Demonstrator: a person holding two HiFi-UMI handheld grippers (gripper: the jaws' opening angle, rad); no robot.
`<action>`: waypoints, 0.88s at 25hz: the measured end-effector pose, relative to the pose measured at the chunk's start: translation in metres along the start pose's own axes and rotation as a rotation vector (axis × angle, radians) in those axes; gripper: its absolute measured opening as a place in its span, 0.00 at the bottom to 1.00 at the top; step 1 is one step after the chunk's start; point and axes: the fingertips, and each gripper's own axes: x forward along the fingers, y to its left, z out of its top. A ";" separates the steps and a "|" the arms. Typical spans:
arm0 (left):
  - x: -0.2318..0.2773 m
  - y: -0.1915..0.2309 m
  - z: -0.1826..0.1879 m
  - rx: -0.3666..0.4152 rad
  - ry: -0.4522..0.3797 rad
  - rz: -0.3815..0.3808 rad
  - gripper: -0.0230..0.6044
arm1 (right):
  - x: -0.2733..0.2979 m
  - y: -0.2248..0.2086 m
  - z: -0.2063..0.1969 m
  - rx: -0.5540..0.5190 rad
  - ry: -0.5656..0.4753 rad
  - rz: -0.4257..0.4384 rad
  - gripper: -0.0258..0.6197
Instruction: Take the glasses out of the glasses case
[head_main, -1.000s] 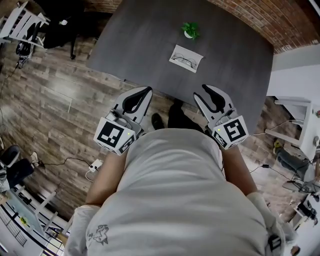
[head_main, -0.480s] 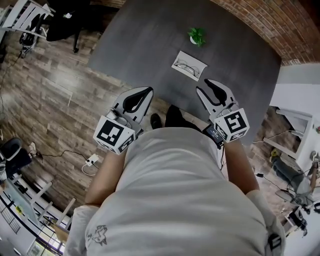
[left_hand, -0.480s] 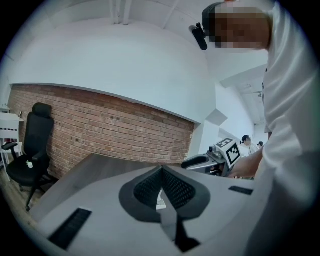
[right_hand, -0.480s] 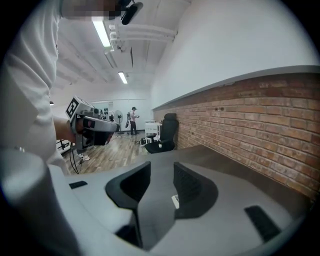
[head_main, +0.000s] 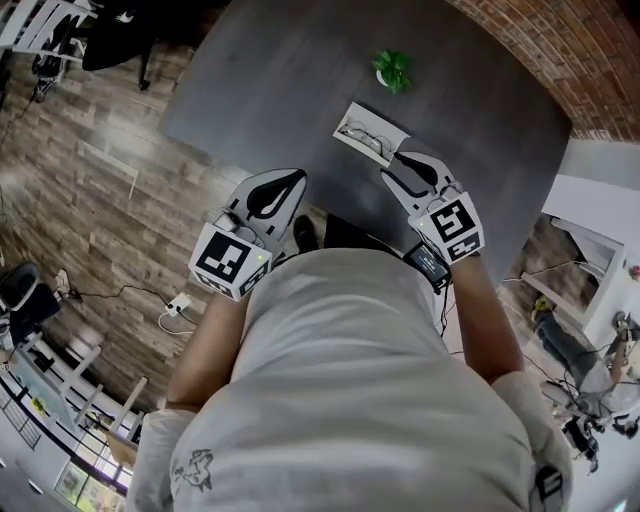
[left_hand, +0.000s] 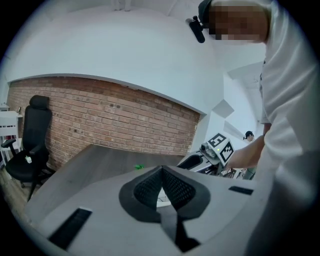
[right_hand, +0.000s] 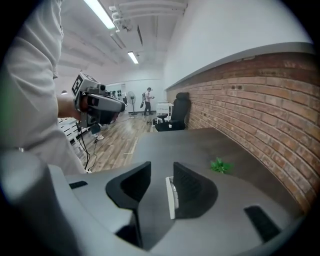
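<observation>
An open white glasses case (head_main: 370, 132) lies on the dark grey table (head_main: 270, 70), with thin-rimmed glasses (head_main: 366, 131) inside. My right gripper (head_main: 394, 166) hovers just short of the case's near edge, open; its jaws have just been closing a little, with nothing between them. The right gripper view shows the case (right_hand: 171, 196) as a white edge beyond the gap of the right gripper (right_hand: 161, 168). My left gripper (head_main: 296, 178) is shut and empty at the table's near edge, well left of the case. In the left gripper view the pads of the left gripper (left_hand: 161, 169) meet at the tip.
A small green plant (head_main: 392, 68) stands behind the case, also visible as the plant (right_hand: 220, 165). A brick wall (right_hand: 260, 105) runs along the table's far side. A black office chair (left_hand: 29, 142) stands off the table's left end. Wood floor (head_main: 90, 200) lies left.
Both grippers have moved forward and down toward the table. The right gripper has come from the table's near edge up close to the case.
</observation>
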 end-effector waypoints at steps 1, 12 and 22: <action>0.006 0.002 -0.004 -0.010 0.013 -0.001 0.05 | 0.005 -0.004 -0.003 0.001 0.007 0.010 0.27; 0.057 0.019 -0.039 -0.118 0.091 -0.016 0.05 | 0.052 -0.031 -0.043 0.012 0.110 0.092 0.27; 0.088 0.026 -0.067 -0.133 0.170 -0.034 0.05 | 0.097 -0.041 -0.082 0.009 0.216 0.114 0.22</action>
